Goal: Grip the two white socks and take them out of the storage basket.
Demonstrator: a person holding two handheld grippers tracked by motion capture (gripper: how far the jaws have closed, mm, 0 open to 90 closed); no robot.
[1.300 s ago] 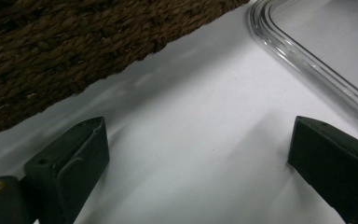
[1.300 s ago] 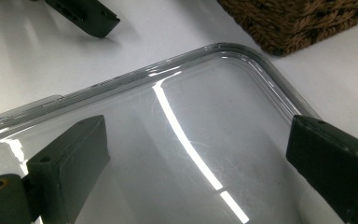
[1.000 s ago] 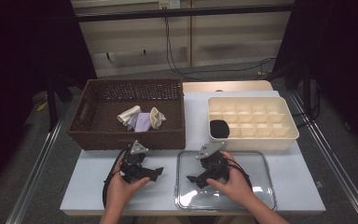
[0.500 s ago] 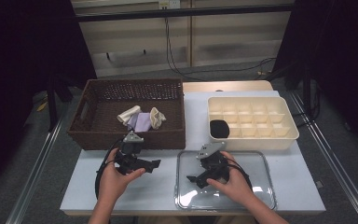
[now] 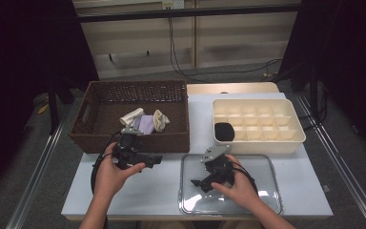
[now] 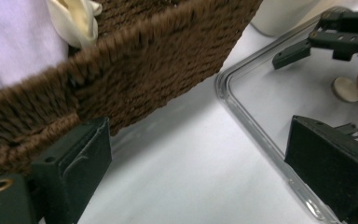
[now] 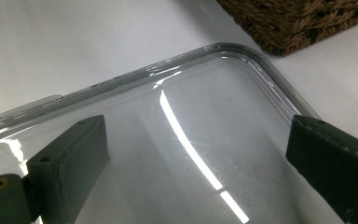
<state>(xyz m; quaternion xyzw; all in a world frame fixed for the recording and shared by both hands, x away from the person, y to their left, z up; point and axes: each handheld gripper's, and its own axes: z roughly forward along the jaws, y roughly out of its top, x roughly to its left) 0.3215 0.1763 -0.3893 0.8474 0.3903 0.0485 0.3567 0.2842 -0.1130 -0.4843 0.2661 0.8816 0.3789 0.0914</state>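
Evidently staging: left gripper (image 5: 140, 157), jaws apart, faces the wicker basket (image 5: 100, 138) front wall; right gripper (image 5: 208, 180), jaws apart, rests over the clear lid (image 5: 267, 200) near the tabletop's front edge.

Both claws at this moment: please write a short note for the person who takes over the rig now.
Left claw: open, holds nothing, at the front wall of the basket.
Right claw: open, holds nothing, over the clear lid.
Things: three cloth rolls, white, lilac and cream, lie in the basket. One black roll sits in the near-left cell of the tray.
Done: one roll in the tray.
Left: probably the other rolls, then the lid.
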